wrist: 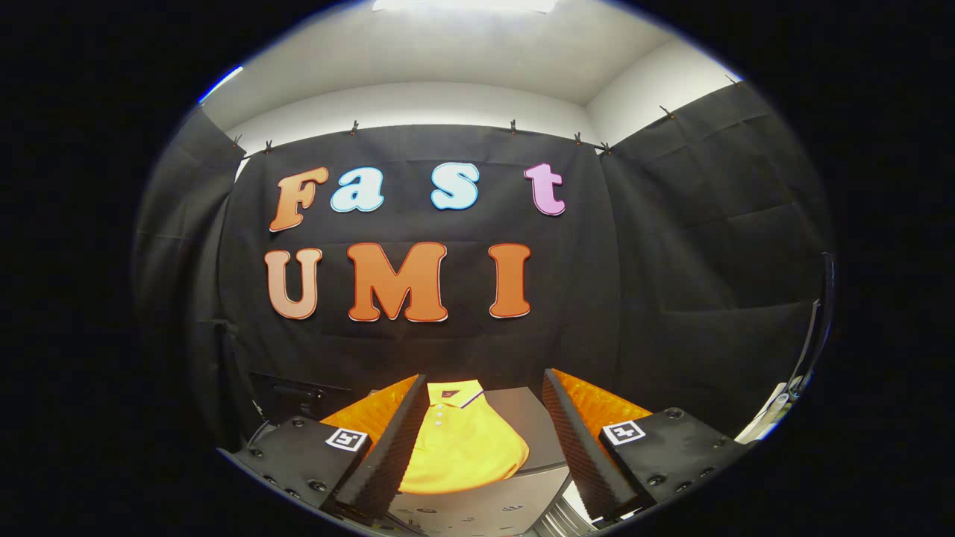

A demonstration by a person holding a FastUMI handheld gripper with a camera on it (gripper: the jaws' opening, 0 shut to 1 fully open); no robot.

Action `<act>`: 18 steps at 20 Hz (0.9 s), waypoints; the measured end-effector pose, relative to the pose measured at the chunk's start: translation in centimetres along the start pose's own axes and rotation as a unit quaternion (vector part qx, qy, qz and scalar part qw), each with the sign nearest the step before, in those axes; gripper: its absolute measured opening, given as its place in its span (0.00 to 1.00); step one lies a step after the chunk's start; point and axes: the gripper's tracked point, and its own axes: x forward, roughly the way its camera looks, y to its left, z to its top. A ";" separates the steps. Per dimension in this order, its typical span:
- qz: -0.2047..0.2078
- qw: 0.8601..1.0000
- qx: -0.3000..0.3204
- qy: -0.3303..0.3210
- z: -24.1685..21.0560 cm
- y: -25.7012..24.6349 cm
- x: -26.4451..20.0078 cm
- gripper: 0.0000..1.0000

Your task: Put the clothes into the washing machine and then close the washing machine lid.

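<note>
Hovering with jaws spread above the shirt [462, 444], which lies flat on the grey table [533, 425] just ahead between them, the gripper [485, 436] risks pinching only one slippery layer and dropping it.

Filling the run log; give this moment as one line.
gripper: open, holding nothing | yellow shirt: lying flat on grey surface, seen between fingers | stage: shirt not yet grasped

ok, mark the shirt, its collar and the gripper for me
yellow polo shirt [466, 455]: gripper view, mid chest, between the fingers.
collar [453, 390]: gripper view, front of the fold.
gripper [485, 432]: gripper view, midway between open fingertips.
</note>
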 end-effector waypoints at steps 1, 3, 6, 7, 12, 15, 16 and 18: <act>0.000 1.000 0.002 0.001 -0.1 -0.1 0.1 0.98; 0.001 1.000 0.007 0.000 -0.1 -0.2 0.2 0.98; 0.004 1.000 0.011 0.001 -0.1 -0.1 0.4 0.99; 0.005 1.000 0.011 0.004 -0.2 -0.1 0.5 0.99; 0.011 0.999 0.029 -0.013 1.0 0.3 0.6 0.99; 0.003 1.000 0.009 -0.007 0.9 -0.1 1.1 0.99; 0.003 1.000 -0.001 -0.004 0.8 0.0 1.4 0.99; -0.001 1.000 -0.020 0.004 0.9 0.3 2.2 0.99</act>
